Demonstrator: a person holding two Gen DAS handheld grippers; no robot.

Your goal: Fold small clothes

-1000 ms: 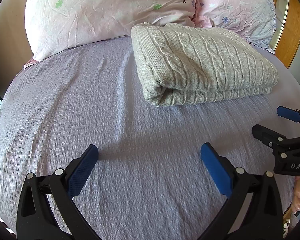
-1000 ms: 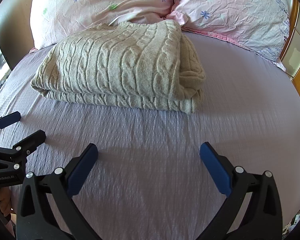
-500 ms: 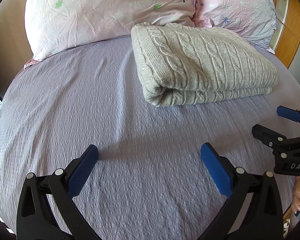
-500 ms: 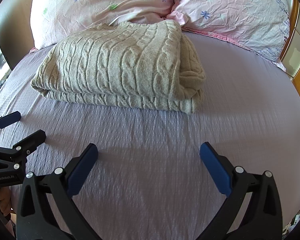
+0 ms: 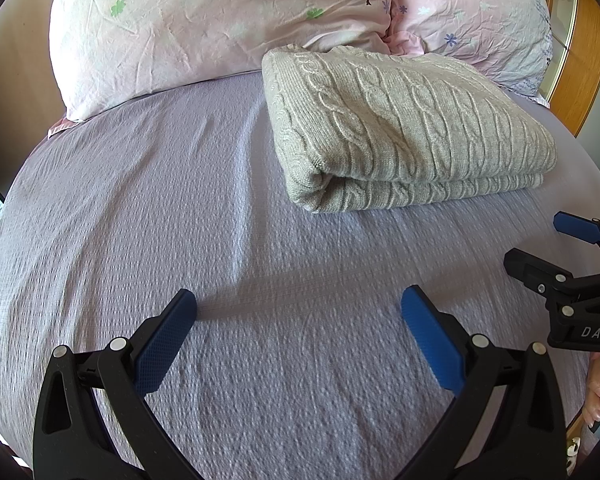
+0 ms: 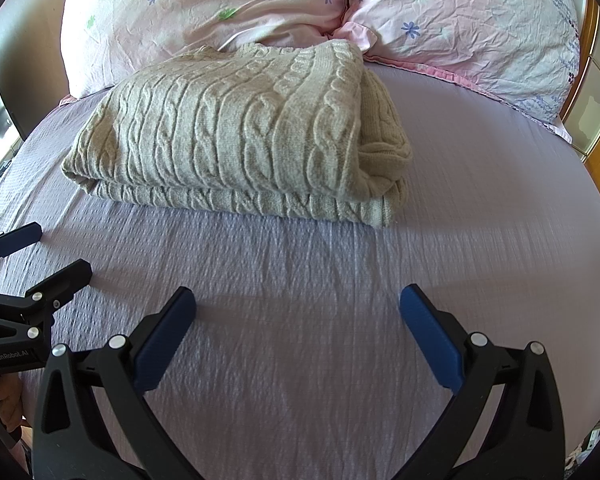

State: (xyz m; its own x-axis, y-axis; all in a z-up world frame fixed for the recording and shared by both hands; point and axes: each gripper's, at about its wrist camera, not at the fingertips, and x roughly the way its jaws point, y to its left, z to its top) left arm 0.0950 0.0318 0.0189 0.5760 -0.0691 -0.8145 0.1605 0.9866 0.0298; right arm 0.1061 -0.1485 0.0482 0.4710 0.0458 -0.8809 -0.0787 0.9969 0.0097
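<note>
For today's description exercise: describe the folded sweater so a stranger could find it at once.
Start at the bed with its lilac sheet. At the head lie two pink flowered pillows; the sweater sits just in front of them. It alone is beige, cable-knit and folded into a thick block.

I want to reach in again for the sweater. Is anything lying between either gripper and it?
Nothing visible does. Only bare purple bedsheet lies between the open left gripper and the folded sweater, and the same holds for the open right gripper. The pillows sit behind the sweater, out of the path.
</note>
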